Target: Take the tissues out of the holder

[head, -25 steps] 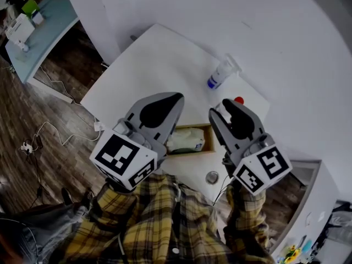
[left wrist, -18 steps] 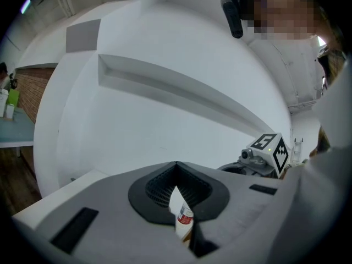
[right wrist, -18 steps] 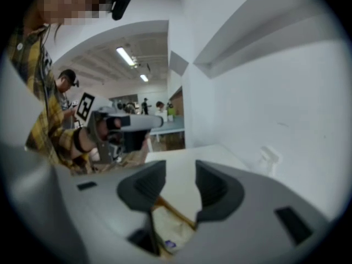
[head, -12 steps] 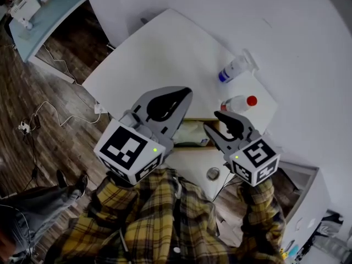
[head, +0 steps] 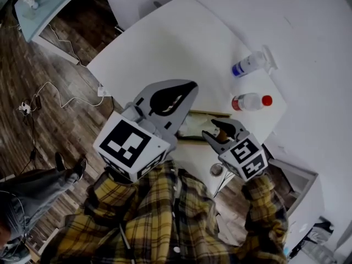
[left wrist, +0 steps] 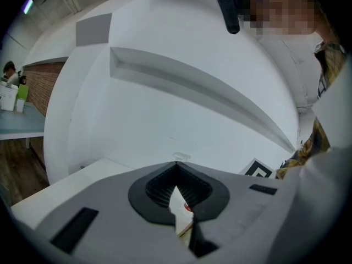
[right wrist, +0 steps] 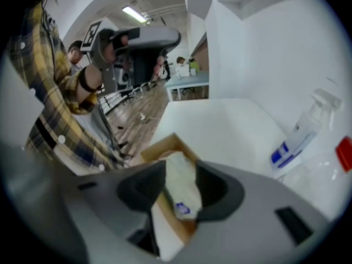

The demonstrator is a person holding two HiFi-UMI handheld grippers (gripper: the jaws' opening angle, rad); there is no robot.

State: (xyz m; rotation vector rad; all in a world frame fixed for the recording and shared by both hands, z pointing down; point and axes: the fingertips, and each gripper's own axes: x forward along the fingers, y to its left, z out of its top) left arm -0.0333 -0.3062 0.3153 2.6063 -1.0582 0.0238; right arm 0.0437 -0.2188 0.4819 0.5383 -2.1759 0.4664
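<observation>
The right tool (right wrist: 180,175) has its jaws spread wide w/ nothing gripped. The tissue pack (right wrist: 180,190) shows in the gap between them, but the pads aren't pressing on it. The pack lies in the wooden holder (right wrist: 159,147), near the table (head: 165,43) edge closest to the person. The left tool (left wrist: 176,172) is closed tip to tip, empty, and held up in the air, well clear of the holder.

Main risk: if the right tool closes w/ one jaw outside the holder wall, it'd likely clamp wood + pack and lift or drag the whole box. The left tool isn't bracing the box, so it could slide toward the edge. The pack looks soft, so a shallow pinch may slip off or grab wrapper only. The spray bottle (head: 250,65) and red-capped bottle (head: 250,102) sit well apart, so prob. no bump risk.
</observation>
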